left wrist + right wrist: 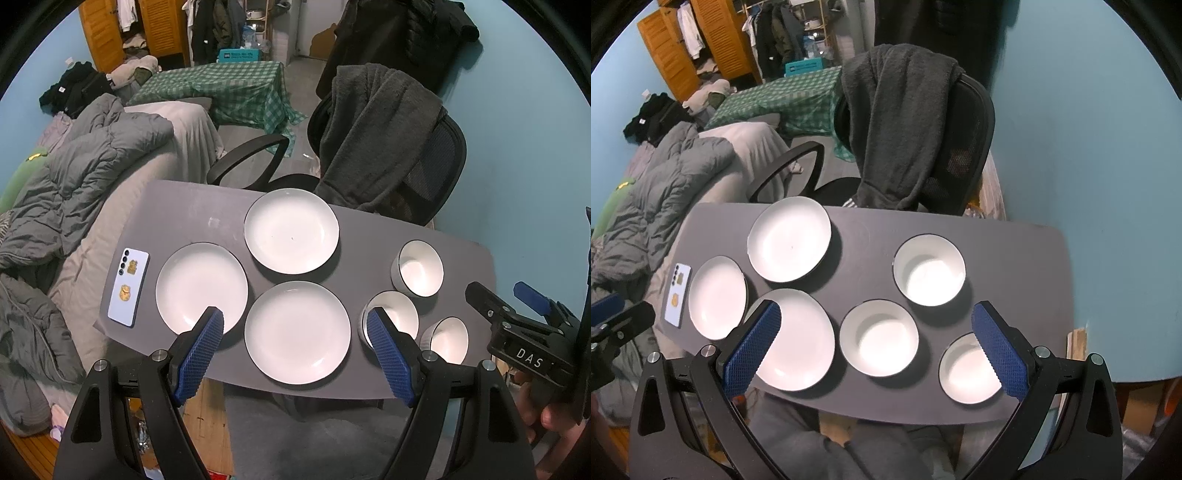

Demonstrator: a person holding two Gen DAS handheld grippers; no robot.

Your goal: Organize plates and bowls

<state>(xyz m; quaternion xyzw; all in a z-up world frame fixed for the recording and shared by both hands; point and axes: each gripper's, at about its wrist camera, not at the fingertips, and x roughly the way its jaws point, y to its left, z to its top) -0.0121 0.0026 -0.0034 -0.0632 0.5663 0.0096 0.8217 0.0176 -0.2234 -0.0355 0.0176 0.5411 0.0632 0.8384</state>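
Nothing is stacked yet: 3 plates [297, 332] and 3 bowls [879, 338] lie apart on the table [1015, 258] (a phone [128, 287] too). The left gripper [295, 345] and right gripper [875, 345] hover spread, empty. Next, probably, pinch a rim.

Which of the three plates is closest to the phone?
The left plate, right beside the phone. The far plate and the near plate lie farther right, toward the bowls.

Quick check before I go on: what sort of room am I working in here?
Most likely a lived-in bedroom or studio, not a kitchen: a bed with a rumpled grey duvet beside the grey table, clothes hanging by a wooden wardrobe, and an office chair.
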